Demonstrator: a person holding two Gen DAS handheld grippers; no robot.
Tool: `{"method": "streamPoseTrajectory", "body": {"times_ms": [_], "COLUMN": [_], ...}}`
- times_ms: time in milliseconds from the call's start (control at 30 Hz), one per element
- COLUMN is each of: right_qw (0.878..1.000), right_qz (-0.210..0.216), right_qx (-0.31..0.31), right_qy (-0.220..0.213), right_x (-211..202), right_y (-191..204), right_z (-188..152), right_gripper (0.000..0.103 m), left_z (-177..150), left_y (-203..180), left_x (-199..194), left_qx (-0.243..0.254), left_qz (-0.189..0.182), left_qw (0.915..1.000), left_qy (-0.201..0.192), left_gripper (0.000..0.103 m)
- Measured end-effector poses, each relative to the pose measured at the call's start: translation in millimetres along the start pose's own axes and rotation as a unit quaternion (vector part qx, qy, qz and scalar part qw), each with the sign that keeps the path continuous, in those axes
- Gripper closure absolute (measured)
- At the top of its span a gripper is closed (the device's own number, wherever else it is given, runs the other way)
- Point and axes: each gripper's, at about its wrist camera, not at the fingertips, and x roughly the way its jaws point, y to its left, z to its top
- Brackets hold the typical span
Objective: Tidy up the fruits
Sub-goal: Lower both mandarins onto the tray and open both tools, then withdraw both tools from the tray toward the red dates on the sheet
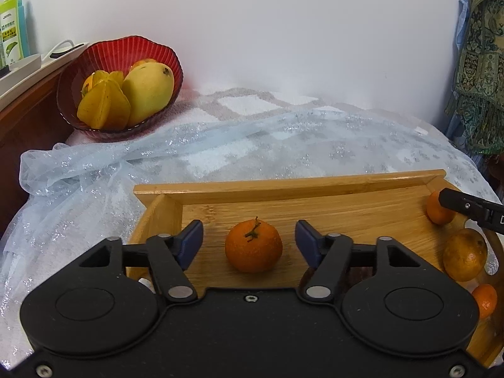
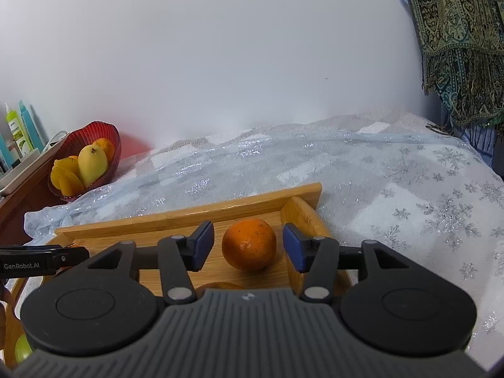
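1. The task's fruits are mostly small oranges lying in a wooden tray (image 1: 283,189) on the sparkly cloth (image 1: 283,138). One stemmed orange (image 1: 253,245) rests on the tray floor near its left end, and a second orange (image 2: 249,244) sits in the tray's far right corner.
2. The left gripper (image 1: 249,242) stands with its jaws spread either side of the stemmed orange, its blue pads (image 1: 192,242) clear of the peel; nothing is held.
3. The right gripper (image 2: 249,245) likewise brackets the corner orange with a gap on each side, so it too is open and holds nothing.
4. Judging by this, both oranges appear placed in the tray, or not yet picked; which of the two cannot be told.
5. Further fruit lies at the tray's right part in the left view: a larger yellowish citrus (image 1: 464,255) and another small orange (image 1: 485,299) by it.
6. Well apart, at the back left, a red bowl (image 1: 170,60) holds a mango (image 1: 148,91), a starfruit (image 1: 104,105) and some orange fruit behind them.
7. Sorting seems partly done; what remains is unclear.
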Motion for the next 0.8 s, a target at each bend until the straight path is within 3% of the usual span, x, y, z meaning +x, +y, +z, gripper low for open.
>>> {"method": "streamPoseTrajectory", "body": {"times_ms": [800], "right_qw": [0.995], "right_qz": [-0.004], "right_qx": [-0.012], "right_qy": [-0.096], "right_x": [-72], "right_y": [13], "right_z": [-15], "right_gripper": [0.012], "left_z": [-16], "left_y": [5], "left_x": [-49], "left_qx": [-0.008], "left_qz": [-0.011], "left_qw": [0.9996], "left_qy": [-0.026], "left_gripper": [0.019]}}
